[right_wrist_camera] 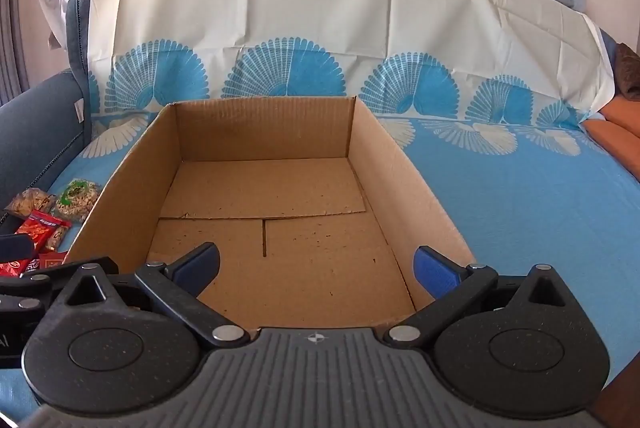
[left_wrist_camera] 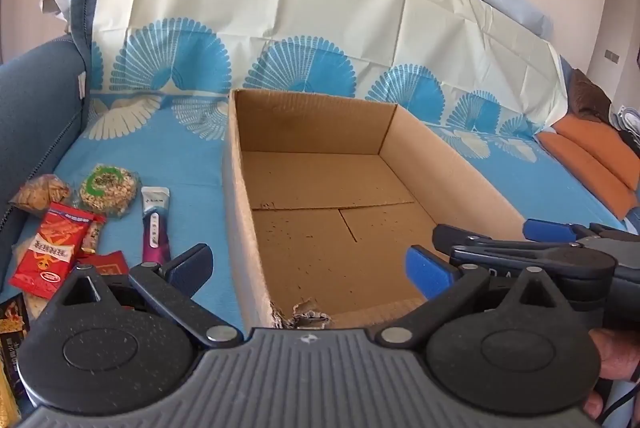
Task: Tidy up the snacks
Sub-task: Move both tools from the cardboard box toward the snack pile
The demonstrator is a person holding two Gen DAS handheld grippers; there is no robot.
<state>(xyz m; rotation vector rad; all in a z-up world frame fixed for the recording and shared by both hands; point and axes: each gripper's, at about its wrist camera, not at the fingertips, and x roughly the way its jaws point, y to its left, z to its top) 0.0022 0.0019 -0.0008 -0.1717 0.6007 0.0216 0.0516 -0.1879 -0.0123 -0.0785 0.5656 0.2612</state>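
An open, empty cardboard box (left_wrist_camera: 452, 164) stands on the blue-covered sofa seat; it also shows in the right wrist view (right_wrist_camera: 124, 164). Left of it lie several snacks: a red packet (left_wrist_camera: 50, 248), a round rice cake (left_wrist_camera: 108, 190), a bag of nuts (left_wrist_camera: 40, 194) and a purple-white tube (left_wrist_camera: 155, 224). The snacks also show at the left edge of the right wrist view (right_wrist_camera: 44, 228). My left gripper (left_wrist_camera: 310, 270) is open and empty over the box's near left corner. My right gripper (right_wrist_camera: 316, 268) is open and empty over the box's near edge, and shows in the left wrist view (left_wrist_camera: 488, 240).
The sofa's blue armrest (left_wrist_camera: 36, 116) rises at the left behind the snacks. Orange cushions (left_wrist_camera: 592, 156) lie at the far right. The backrest carries a white and blue fan-patterned cover (left_wrist_camera: 280, 28). The box's near corner is torn (left_wrist_camera: 304, 314).
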